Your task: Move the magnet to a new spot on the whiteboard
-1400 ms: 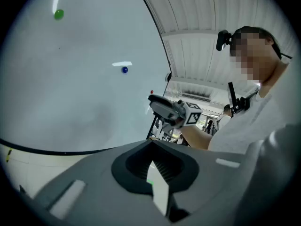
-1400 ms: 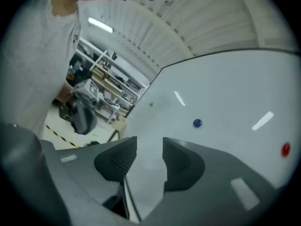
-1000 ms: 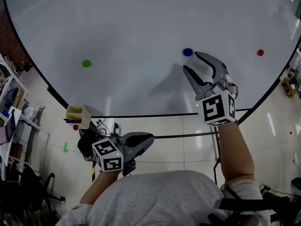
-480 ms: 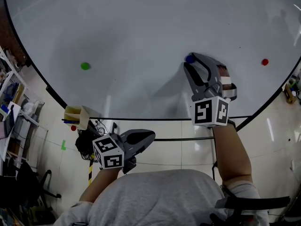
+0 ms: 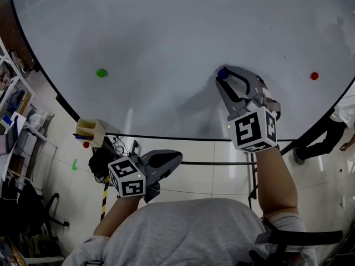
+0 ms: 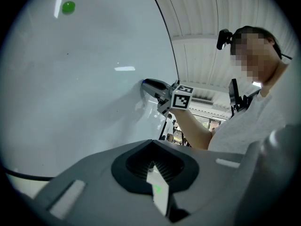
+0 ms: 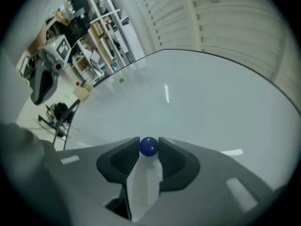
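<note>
The fingers of the right gripper were pinched onto the sides of the blue magnet, which sat against the whiteboard, a hold suited to pulling it free. A green magnet lay toward 9 o'clock and a red magnet toward 3 o'clock. The left gripper, jaws together on nothing, idled at 7 o'clock. In the head view the fingers covered most of the magnet, so whether it had lifted off was unclear.
</note>
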The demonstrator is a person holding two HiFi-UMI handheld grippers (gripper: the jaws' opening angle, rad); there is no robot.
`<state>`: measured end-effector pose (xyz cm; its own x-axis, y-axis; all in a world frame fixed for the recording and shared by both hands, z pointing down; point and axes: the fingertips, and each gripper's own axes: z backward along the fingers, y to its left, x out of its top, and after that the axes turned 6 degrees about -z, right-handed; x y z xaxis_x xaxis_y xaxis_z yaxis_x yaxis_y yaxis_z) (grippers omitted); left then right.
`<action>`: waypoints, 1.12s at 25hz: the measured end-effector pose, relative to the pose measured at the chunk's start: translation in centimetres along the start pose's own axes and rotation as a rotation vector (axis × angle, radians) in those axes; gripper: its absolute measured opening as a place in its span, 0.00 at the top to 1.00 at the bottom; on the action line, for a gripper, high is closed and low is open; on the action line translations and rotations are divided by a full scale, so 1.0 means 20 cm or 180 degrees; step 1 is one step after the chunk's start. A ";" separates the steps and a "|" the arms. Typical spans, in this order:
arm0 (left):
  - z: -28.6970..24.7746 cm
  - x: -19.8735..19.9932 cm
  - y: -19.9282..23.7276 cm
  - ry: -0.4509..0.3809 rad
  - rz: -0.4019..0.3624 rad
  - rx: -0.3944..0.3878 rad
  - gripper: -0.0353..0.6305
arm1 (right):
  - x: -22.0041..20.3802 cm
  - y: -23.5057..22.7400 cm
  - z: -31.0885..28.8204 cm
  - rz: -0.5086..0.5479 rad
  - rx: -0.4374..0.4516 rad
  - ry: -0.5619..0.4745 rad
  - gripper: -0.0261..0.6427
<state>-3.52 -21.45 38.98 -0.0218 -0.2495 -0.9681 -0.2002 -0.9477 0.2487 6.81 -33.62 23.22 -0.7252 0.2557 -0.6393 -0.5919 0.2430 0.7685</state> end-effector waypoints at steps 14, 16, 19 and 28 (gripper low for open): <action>-0.01 0.11 -0.05 0.0029 -0.0479 0.0090 0.98 | -0.27 0.75 0.56 -0.2487 0.1735 -0.0150 0.77; -0.03 0.10 -0.04 0.0014 -0.0450 0.0097 0.98 | -0.29 0.79 0.56 -0.2598 0.1776 -0.0143 0.77; -0.05 0.11 -0.04 0.0023 -0.0436 0.0082 0.98 | -0.29 0.80 0.57 -0.2663 0.1814 -0.0143 0.77; -0.08 0.10 -0.07 0.0024 -0.0463 0.0020 0.97 | -0.31 0.80 0.57 -0.2697 0.1795 -0.0163 0.77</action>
<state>-1.69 -21.01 36.73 0.0154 -0.1112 -0.9937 -0.2070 -0.9726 0.1056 5.85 -20.68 39.24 -0.1207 -0.1689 -0.9782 -0.6420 0.7649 -0.0528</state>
